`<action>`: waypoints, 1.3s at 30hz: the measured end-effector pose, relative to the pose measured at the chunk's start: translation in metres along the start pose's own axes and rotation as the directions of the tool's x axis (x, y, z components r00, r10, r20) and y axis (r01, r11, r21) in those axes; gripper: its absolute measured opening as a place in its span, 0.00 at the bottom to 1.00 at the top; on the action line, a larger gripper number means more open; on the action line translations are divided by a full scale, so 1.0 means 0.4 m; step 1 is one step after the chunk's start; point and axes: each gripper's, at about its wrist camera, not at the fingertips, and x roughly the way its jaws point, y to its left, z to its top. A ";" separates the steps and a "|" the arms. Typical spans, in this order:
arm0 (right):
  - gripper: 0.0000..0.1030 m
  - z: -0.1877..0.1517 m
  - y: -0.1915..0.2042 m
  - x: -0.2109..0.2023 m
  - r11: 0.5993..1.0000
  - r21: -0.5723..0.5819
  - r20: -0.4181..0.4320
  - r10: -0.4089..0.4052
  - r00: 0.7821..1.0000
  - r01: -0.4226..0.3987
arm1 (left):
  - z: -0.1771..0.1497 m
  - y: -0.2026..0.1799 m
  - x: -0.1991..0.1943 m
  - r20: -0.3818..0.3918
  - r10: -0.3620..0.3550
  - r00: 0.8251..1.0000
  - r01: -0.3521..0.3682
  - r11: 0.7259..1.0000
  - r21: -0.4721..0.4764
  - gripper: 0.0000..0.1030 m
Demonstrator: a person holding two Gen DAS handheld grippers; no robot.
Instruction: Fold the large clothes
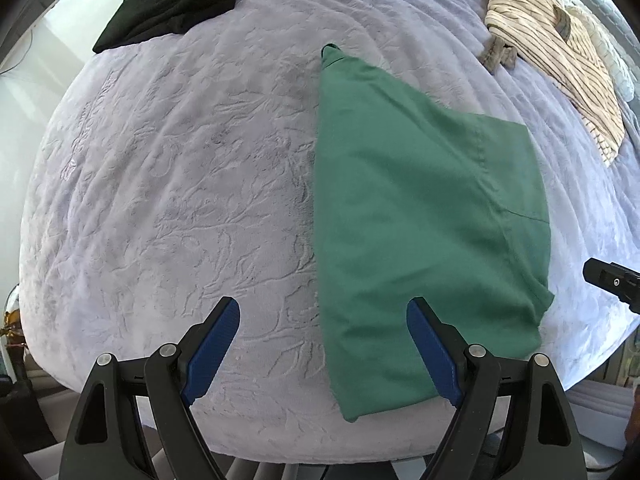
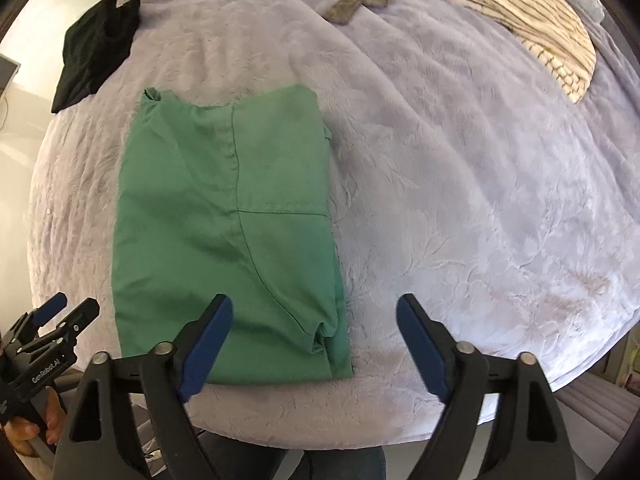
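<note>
Green shirt [image 2: 224,236] lies flat on the lilac blanket [image 2: 460,200], near the front edge of the bed, already folded lengthwise into a narrow panel with a sleeve laid over it; collar end points away, hem end sits closest to both tools.

Left gripper [image 1: 322,344]: jaws wide apart, nothing between the pads, hovering above the left edge of the shirt near the hem. Right gripper [image 2: 314,344]: jaws likewise wide, nothing held, over the shirt's right hem corner. Neither touches the cloth.

Judged step: long fold looks done, next is likely the cross fold, hem up to collar.

Notes for doing it well:
- take the two hem corners, one per gripper, pinching all layers (the right corner [image 2: 324,340] shows a small bunched pucker, so loose inner layers could slip out)
- lift both corners level with each other so the panel does not skew
- carry the hem toward the collar and lay it down edge to edge, then release only once the cloth rests
- plush blanket may drag on the underside; lift clear, do not slide

Black garment [image 2: 94,56] and striped shirt [image 2: 512,12] lie well apart at the far side, not in the way
</note>
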 end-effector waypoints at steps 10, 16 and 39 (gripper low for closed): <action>0.87 0.002 0.016 -0.012 0.999 0.004 0.009 -0.034 0.999 0.034 | 0.000 -0.016 -0.019 0.009 0.010 1.000 -0.010 1.000 0.000 0.84; 0.87 0.000 0.018 -0.017 0.999 0.008 0.011 -0.043 0.999 0.043 | 0.000 -0.021 -0.025 0.016 0.020 1.000 -0.020 1.000 0.008 0.84; 0.87 0.001 0.021 -0.024 0.999 -0.001 0.019 -0.046 0.999 0.046 | 0.003 -0.013 -0.022 0.012 0.025 1.000 -0.025 1.000 0.005 0.84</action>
